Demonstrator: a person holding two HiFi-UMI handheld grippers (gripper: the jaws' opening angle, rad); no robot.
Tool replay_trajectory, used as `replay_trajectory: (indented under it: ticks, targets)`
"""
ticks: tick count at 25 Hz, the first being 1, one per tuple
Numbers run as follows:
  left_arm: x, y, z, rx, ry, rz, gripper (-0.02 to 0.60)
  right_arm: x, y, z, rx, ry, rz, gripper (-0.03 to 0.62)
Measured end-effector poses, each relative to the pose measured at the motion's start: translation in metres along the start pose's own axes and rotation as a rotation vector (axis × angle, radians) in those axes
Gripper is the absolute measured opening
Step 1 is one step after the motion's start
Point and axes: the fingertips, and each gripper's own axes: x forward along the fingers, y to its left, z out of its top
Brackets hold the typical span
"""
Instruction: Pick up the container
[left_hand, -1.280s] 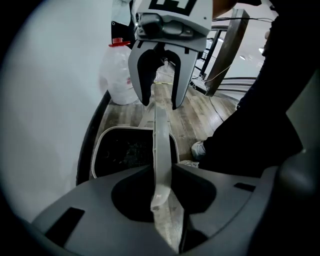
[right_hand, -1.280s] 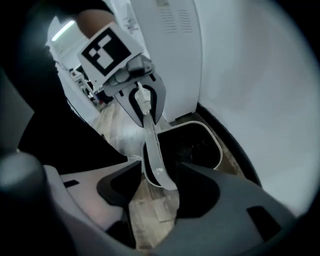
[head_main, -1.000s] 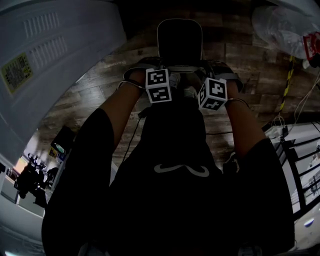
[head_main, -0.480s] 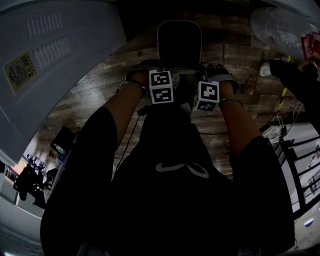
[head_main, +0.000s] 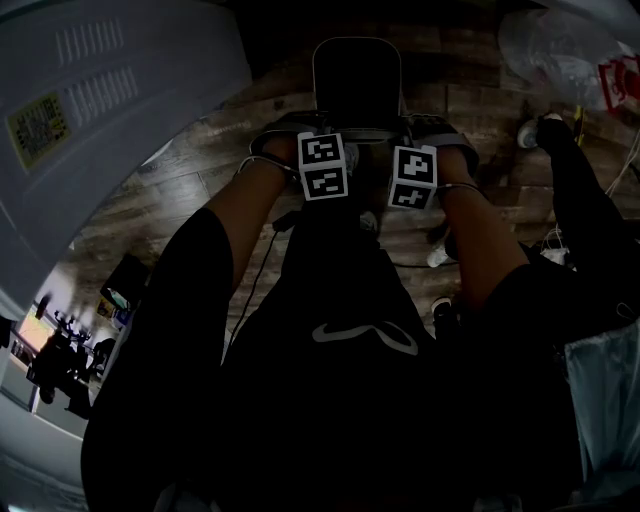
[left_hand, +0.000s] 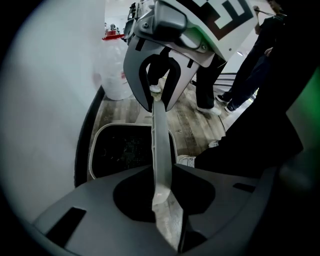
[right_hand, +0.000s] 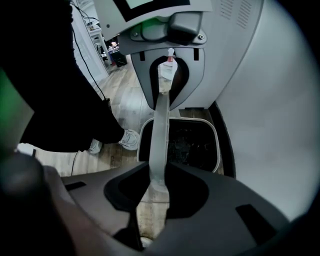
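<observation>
Your right gripper (right_hand: 156, 189) has edged closer to your left gripper (left_hand: 166, 202), and its jaws have just been closing; they now pinch one end of a pale strip (left_hand: 161, 145). Your left jaws pinch the other end. Beneath the strip, the dark container (left_hand: 125, 150) sits on the wooden floor (head_main: 180, 190). A bystander (head_main: 590, 210) has stepped in on your right.

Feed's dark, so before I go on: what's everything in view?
container: one, dark with a pale rim, on the floor below the grippers
strip: one, pale, stretched between both grippers
floor: one, wood planks, underfoot
cabinet: one, white, left of the container
bag: one, clear, far right
bystander: one, dark trousers, right
left gripper: one, grey, jaws on the strip
right gripper: one, grey, jaws just closed further, on the strip
</observation>
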Motion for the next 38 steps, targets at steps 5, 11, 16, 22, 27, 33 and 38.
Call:
replay_trajectory:
  ticks: [5,11,16,22,27,33,38]
  targets:
    - [-0.004,0.006,0.000,-0.009,0.003,0.002,0.077,-0.003,-0.007,0.000,0.005,0.012,0.003,0.100]
    - [-0.012,-0.002,0.006,-0.011,0.009,-0.015,0.077,-0.012,0.003,0.000,0.046,0.008,0.045,0.100]
    - [-0.028,-0.013,0.010,-0.026,0.018,-0.030,0.077,-0.028,0.011,0.005,0.069,0.003,0.072,0.101]
    - [-0.059,-0.042,0.018,-0.063,0.039,-0.069,0.077,-0.064,0.031,0.015,0.054,-0.016,0.076,0.101]
    - [-0.099,-0.065,0.035,-0.041,0.038,-0.065,0.077,-0.110,0.052,0.021,0.096,-0.038,0.099,0.103]
    - [-0.152,-0.102,0.063,-0.028,0.023,-0.044,0.077,-0.174,0.084,0.025,0.103,-0.045,0.082,0.103]
    - [-0.202,-0.130,0.084,-0.009,0.011,-0.018,0.077,-0.233,0.106,0.033,0.092,-0.044,0.068,0.103]
